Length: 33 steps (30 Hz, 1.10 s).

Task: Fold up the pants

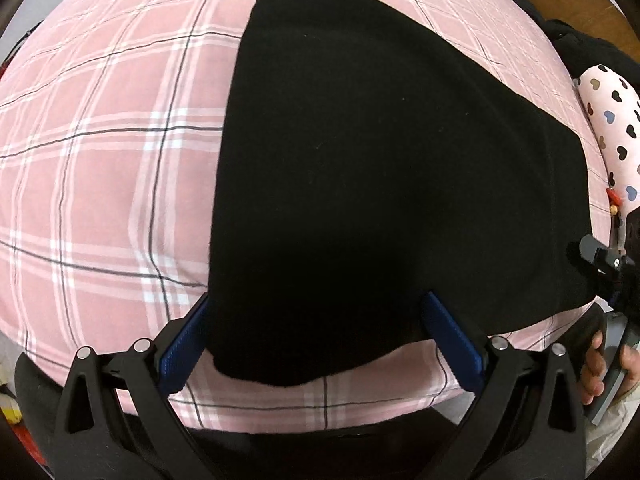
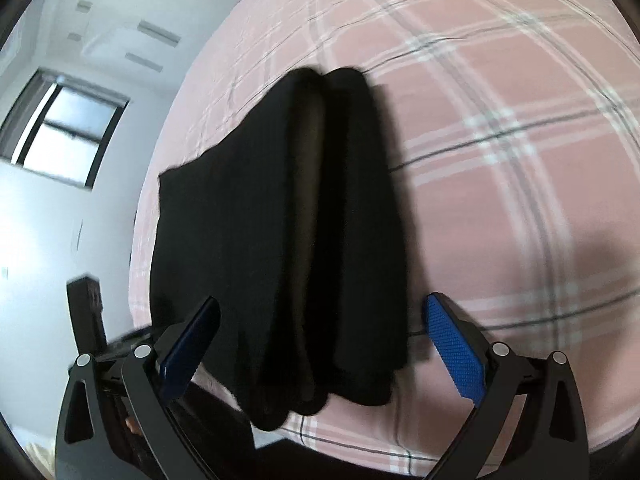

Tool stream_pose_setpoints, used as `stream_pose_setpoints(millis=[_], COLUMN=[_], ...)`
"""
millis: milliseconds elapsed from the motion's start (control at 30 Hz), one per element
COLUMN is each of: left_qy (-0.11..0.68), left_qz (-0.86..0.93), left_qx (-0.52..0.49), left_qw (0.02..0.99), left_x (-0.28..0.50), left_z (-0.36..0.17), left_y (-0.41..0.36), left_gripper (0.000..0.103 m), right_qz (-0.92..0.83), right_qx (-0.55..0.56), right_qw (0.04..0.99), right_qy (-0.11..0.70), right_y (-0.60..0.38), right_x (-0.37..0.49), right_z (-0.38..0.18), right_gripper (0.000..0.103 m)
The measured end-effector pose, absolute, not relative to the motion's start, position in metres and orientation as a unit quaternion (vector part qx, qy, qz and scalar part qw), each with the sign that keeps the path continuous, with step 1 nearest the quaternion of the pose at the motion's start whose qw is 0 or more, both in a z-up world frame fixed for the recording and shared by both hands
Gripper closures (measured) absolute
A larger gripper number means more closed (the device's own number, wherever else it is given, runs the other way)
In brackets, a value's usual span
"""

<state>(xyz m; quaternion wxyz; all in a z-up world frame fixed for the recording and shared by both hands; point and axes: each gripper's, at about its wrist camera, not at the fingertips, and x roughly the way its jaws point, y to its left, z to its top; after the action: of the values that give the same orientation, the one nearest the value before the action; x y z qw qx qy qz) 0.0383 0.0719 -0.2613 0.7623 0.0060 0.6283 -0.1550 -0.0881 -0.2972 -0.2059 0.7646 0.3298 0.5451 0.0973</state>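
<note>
The black pants lie folded flat on the pink plaid bed cover. My left gripper is open, its blue pads on either side of the pants' near edge, holding nothing. In the right wrist view the pants show as stacked folded layers seen from the side. My right gripper is open around their near end, and its body also shows at the right edge of the left wrist view, held by a hand.
A white pillow with heart prints lies at the bed's right edge beside dark clothing. A wall with a window and a dark stand lie beyond the bed's left side.
</note>
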Motion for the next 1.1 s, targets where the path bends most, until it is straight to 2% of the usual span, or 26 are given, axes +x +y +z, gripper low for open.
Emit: stream_pose_setpoints(millis=[167,433,633,833,1100], left_qy=[0.634,0.637,0.634,0.634,0.642], left_qz=[-0.185,-0.231,-0.237,-0.246,-0.223], left_qx=[0.001,0.016,0.001,-0.04,-0.031], left_qw=[0.751,0.736,0.736,0.732,0.733], left_x=[0.042,0.058,0.074,0.079,0.083], left_z=[-0.271,-0.267,-0.27,-0.267,-0.273], left_y=[0.068,0.058,0.046,0.032,0.015], left_gripper=[0.005,0.005,0.005,0.005,0.005], right_qz=[0.096,0.11,0.094,0.082,0.065], right_qx=[0.289,0.368,0.386,0.33,0.297], right_qw=[0.768,0.756,0.751,0.77,0.775], right_qy=[0.564,0.53,0.527,0.54,0.555], right_y=[-0.277,-0.3,-0.306,-0.283,-0.273], right_x=[-0.076,-0.086,-0.087,-0.077,-0.07], right_z=[-0.209,-0.217,-0.215,-0.21,-0.213], right_gripper=[0.005,0.005,0.005,0.005,0.005])
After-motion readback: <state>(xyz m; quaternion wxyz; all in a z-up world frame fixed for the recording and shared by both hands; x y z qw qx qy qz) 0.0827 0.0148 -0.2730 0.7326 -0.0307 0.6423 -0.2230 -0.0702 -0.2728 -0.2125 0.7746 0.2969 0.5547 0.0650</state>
